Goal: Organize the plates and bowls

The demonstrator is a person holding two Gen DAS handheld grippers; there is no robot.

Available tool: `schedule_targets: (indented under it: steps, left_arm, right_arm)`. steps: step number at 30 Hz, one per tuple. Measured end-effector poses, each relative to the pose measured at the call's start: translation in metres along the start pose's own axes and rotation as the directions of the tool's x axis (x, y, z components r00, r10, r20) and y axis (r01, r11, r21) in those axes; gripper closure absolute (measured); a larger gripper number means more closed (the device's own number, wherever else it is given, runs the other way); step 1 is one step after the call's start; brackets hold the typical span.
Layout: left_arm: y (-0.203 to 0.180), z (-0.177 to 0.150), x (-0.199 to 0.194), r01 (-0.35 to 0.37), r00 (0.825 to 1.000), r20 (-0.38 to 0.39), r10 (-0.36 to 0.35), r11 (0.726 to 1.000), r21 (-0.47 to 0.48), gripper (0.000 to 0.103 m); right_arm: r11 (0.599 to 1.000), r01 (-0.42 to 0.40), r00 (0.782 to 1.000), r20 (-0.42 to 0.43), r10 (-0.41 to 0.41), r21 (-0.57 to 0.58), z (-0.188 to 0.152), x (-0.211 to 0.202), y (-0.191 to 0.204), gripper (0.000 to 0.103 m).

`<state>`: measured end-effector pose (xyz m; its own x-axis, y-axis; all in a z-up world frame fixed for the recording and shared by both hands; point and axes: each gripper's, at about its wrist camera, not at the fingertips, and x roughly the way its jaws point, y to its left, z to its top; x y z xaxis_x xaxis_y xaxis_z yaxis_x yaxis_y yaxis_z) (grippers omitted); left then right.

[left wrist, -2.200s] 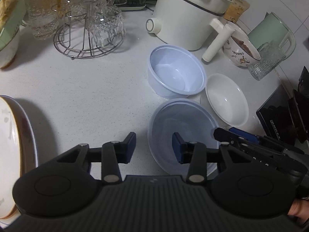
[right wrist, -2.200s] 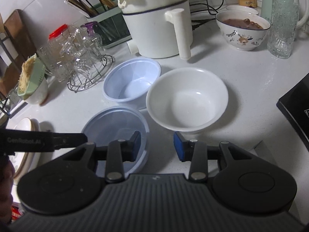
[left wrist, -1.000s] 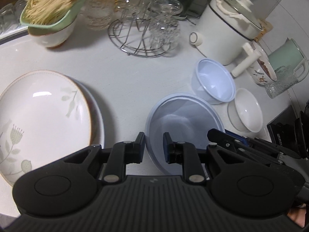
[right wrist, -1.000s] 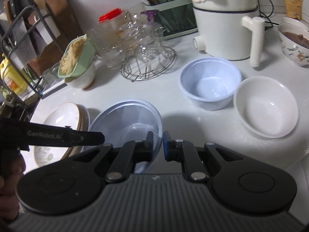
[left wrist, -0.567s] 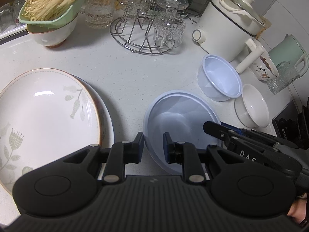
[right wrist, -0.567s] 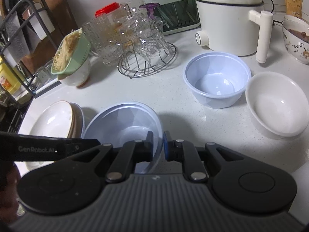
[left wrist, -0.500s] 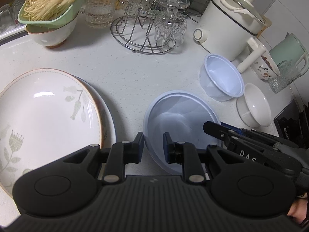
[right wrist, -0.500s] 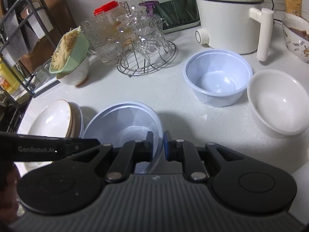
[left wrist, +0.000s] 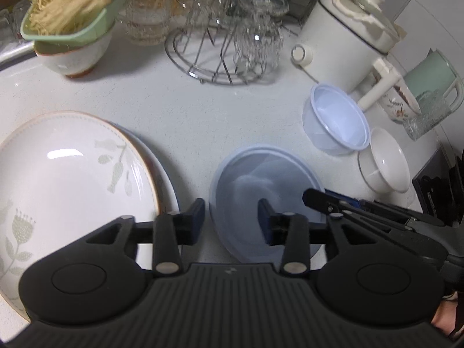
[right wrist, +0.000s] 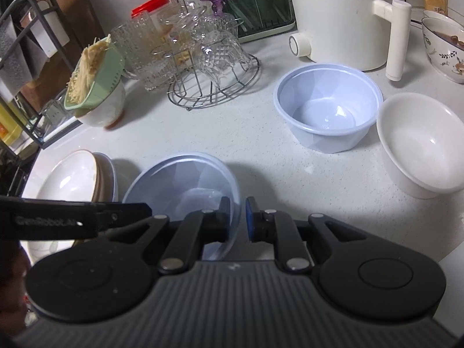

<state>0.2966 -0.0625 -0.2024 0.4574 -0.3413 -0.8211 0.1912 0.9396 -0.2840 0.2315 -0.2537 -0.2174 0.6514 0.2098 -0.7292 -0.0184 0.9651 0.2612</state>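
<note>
A large translucent blue plastic bowl (left wrist: 261,179) sits on the white counter, also in the right wrist view (right wrist: 179,182). My left gripper (left wrist: 230,217) is open astride its near-left rim, not gripping. My right gripper (right wrist: 238,217) is shut on the bowl's right rim. A stack of patterned white plates (left wrist: 66,174) lies just left of the bowl, also seen from the right wrist (right wrist: 72,179). A smaller blue bowl (right wrist: 327,110) and a white bowl (right wrist: 420,142) stand to the right.
A wire rack of glasses (left wrist: 226,37), a green strainer of noodles on a bowl (left wrist: 69,17) and a white cooker (left wrist: 348,34) line the back. A patterned bowl (right wrist: 443,46) and a black object (left wrist: 435,185) are at the right.
My left gripper has opened and let go of the large blue bowl's rim. My right gripper stays shut on the bowl, which has barely moved beside the plates.
</note>
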Motion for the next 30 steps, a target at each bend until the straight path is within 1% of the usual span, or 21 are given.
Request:
schedule_targets:
  steps: [1,3,4,5,11,13,15,17,20,23,26,28,30]
  left_arm:
    - [0.0,0.001,-0.002,-0.005,1.0,0.006,0.005,1.0,0.0,0.052]
    - [0.0,0.005,-0.008,-0.004,1.0,0.015,0.004,1.0,-0.002,0.051]
    - [-0.001,0.007,-0.011,-0.006,1.0,0.021,0.006,1.0,0.002,0.051]
    - [-0.003,0.009,-0.015,-0.01,1.0,0.027,0.01,1.0,0.009,0.051]
    - [-0.016,0.025,-0.046,-0.017,0.998,0.065,0.015,0.999,0.04,0.051]
    - [-0.02,0.031,-0.057,-0.019,0.996,0.083,0.014,0.998,0.053,0.051]
    - [-0.021,0.04,-0.069,-0.027,0.993,0.119,0.021,0.998,0.048,0.051]
    - [-0.021,0.05,-0.078,-0.025,0.992,0.128,0.02,0.999,0.038,0.051]
    - [-0.025,0.061,-0.095,-0.027,0.987,0.158,0.018,0.998,0.055,0.051]
    - [-0.031,0.065,-0.107,-0.022,0.987,0.163,0.01,0.997,0.069,0.051]
    - [-0.04,0.066,-0.118,-0.017,0.983,0.185,-0.001,0.996,0.092,0.051]
    - [-0.046,0.068,-0.123,-0.027,0.98,0.201,0.0,0.991,0.129,0.051]
    - [-0.049,0.07,-0.127,-0.032,0.978,0.206,0.005,0.991,0.126,0.051]
  right_arm:
    - [1.0,0.004,1.0,0.002,-0.004,0.006,0.001,-0.001,-0.001,0.084]
    - [1.0,0.023,1.0,0.018,-0.023,0.013,0.005,-0.007,-0.002,0.07]
    - [0.999,0.029,0.999,0.028,-0.03,0.019,0.007,-0.01,-0.003,0.061]
    - [0.999,0.03,0.999,0.038,-0.031,0.025,0.009,-0.013,-0.005,0.059]
    - [0.999,0.041,0.996,0.077,-0.042,0.013,0.024,-0.035,0.0,0.059]
    - [0.999,0.036,0.996,0.087,-0.037,0.012,0.029,-0.044,0.002,0.059]
    - [0.999,0.031,0.994,0.1,-0.031,0.008,0.034,-0.054,0.003,0.059]
    - [1.0,0.023,0.993,0.112,-0.024,0.011,0.039,-0.063,0.004,0.059]
    - [0.999,0.013,0.991,0.133,-0.017,0.032,0.05,-0.076,0.002,0.06]
    - [1.0,0.014,0.986,0.165,-0.018,0.026,0.056,-0.091,0.003,0.06]
    - [1.0,0.022,0.979,0.201,-0.025,0.015,0.058,-0.107,0.003,0.06]
    - [1.0,0.028,0.974,0.225,-0.029,0.008,0.059,-0.117,0.002,0.06]
    - [0.999,0.033,0.97,0.241,-0.035,0.015,0.06,-0.127,-0.002,0.059]
